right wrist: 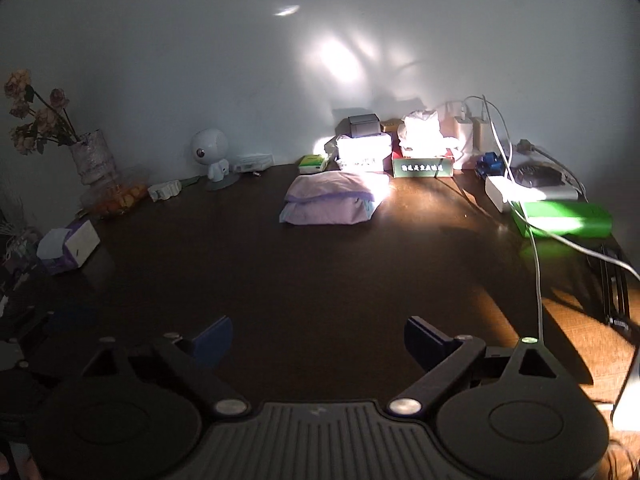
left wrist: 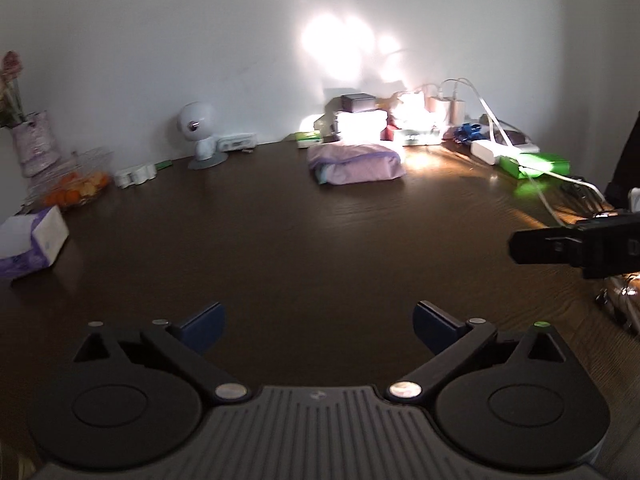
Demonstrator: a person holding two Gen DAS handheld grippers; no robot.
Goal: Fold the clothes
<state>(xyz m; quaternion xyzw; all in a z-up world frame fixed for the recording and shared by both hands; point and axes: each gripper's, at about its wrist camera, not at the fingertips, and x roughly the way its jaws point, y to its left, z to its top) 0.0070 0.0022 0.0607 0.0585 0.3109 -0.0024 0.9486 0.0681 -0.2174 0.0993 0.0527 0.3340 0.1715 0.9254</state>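
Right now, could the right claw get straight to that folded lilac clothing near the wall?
Probably yes. The right claw is open and holds nothing, and only bare dark table lies between it and the folded lilac clothing. The white cable runs off to its right.

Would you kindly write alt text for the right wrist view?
The open right gripper hovers above a dark table, empty. Folded lilac clothes lie stacked near the back, sunlit, with boxes and cables by the wall behind them and a green box to the right.
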